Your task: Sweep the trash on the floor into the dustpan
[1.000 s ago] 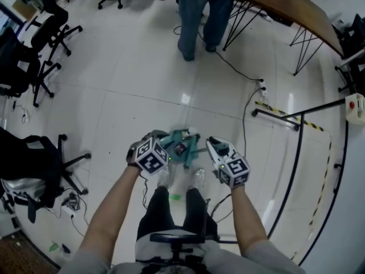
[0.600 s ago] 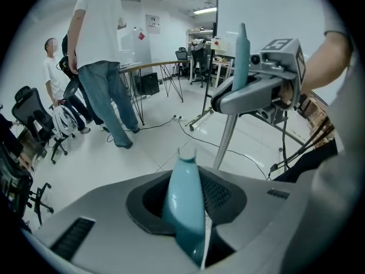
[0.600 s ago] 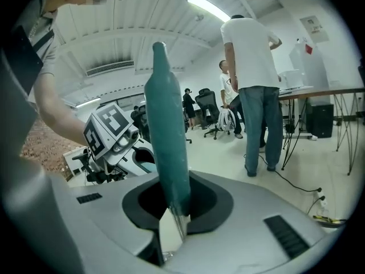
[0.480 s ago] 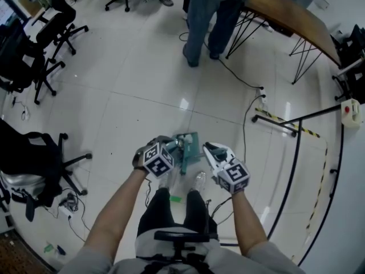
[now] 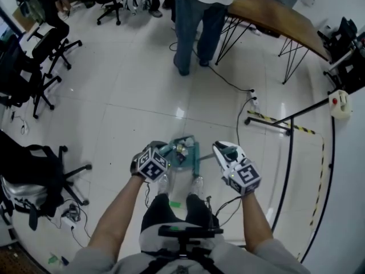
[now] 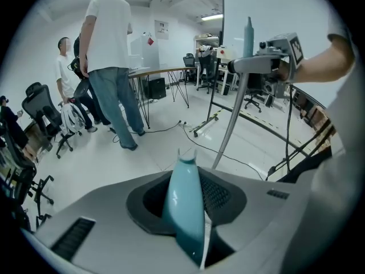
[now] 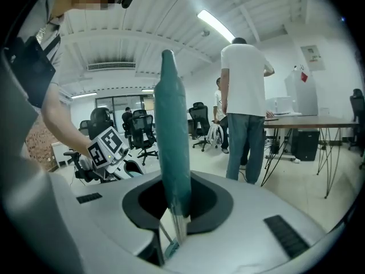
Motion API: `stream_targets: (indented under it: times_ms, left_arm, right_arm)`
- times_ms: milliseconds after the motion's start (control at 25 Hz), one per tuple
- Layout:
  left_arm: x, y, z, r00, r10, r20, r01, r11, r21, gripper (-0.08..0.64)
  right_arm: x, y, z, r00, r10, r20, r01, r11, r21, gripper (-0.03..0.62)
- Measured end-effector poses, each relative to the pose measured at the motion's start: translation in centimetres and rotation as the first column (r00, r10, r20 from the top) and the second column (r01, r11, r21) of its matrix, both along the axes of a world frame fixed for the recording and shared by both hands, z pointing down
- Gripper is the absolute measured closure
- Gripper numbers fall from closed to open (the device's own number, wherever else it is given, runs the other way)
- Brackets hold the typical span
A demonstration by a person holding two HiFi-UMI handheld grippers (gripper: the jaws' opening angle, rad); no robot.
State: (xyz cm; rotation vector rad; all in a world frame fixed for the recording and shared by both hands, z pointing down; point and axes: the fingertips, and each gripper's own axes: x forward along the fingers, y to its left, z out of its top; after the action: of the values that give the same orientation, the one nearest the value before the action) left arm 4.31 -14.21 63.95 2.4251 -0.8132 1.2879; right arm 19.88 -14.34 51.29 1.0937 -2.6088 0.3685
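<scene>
I am clamping the left gripper [image 5: 162, 153] jaws on the pale teal dustpan handle [image 6: 183, 201]. The right gripper [image 5: 222, 150] jaws are gripping the broom handle [image 7: 173, 141]. The dustpan [image 5: 186, 152] is sitting between both jaws.

Right gripper [image 7: 173, 216] clamped on upright teal handle [image 7: 173, 130], left gripper [image 7: 114, 161] beyond at left, person [image 7: 245, 90] standing by table [image 7: 311, 120]

claws [image 5: 164, 151] [image 5: 220, 148]: 2 | dustpan [image 5: 185, 150]: 1 | broom [image 7: 173, 130]: 1 | wooden table [image 5: 268, 10]: 1
</scene>
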Motion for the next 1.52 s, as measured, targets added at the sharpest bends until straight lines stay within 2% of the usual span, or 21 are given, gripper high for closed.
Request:
stream_targets:
  times_ms: [200,320,600,1520]
  left_arm:
    - [2.0,-1.5,0.3,0.994,-0.100,-0.044,0.101,0.995,0.016,0.454]
    - [3.4,-2.6,1.4,0.990,-0.131,-0.060,0.132,0.991,0.017,0.453]
    - [6.6,-4.9,3.3,0.988,-0.144,-0.060,0.144,0.990,0.005,0.453]
    - [7.5,-6.4,3.4,0.991,-0.122,-0.048,0.123,0.992,0.015,0.453]
  right_arm:
    - [2.7,-0.5,-0.5,0.999,0.034,-0.026,-0.034,0.999,0.013,0.548]
    - [3.5,-1.4,-0.4,0.997,0.063,-0.043,-0.062,0.998,0.019,0.547]
    - [4.8,-3.0,-0.7,0.992,0.114,-0.061,-0.112,0.993,0.032,0.548]
    - [3.7,-3.9,-1.0,0.995,0.101,-0.026,-0.101,0.994,0.032,0.546]
